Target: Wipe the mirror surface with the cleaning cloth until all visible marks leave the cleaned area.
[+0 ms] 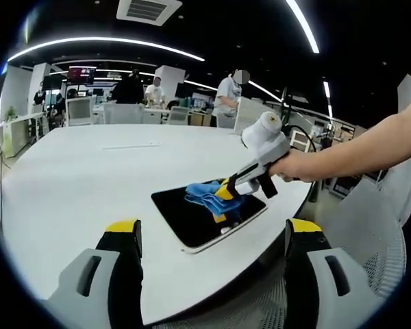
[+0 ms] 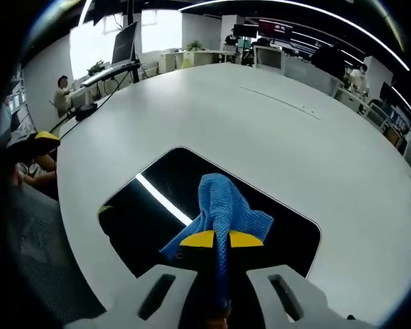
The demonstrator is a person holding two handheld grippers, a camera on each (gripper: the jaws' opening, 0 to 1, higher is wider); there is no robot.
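The mirror [image 2: 192,205] is lying flat near the edge of a large white table [image 2: 274,137], its dark glass reflecting a bright strip of ceiling light. In the right gripper view, nearest the camera, the right gripper [image 2: 220,239] is pinching a blue cleaning cloth [image 2: 222,205] between its yellow-tipped jaws, which are sitting close together on the fabric. The cloth is bunching up in front of the jaws and resting on the mirror's middle part. At the left edge of this view, the yellow tip of the left gripper [image 2: 41,139] is showing beyond the table's rim.

In the left gripper view, the left gripper [image 1: 214,233] is hovering off the near edge of the table [image 1: 89,178], its jaws standing wide apart and holding nothing. Just past them the mirror [image 1: 192,216] is sitting close to that edge, with the cleaning cloth [image 1: 209,194] lying on its far half. The right gripper [image 1: 227,192] is reaching in from the right, clamping the cloth against the glass, and a person's hand [image 1: 298,166] is gripping its handle, the bare forearm stretching away to the right. Farther off, several people are standing and sitting by desks and chairs at the back of an office.
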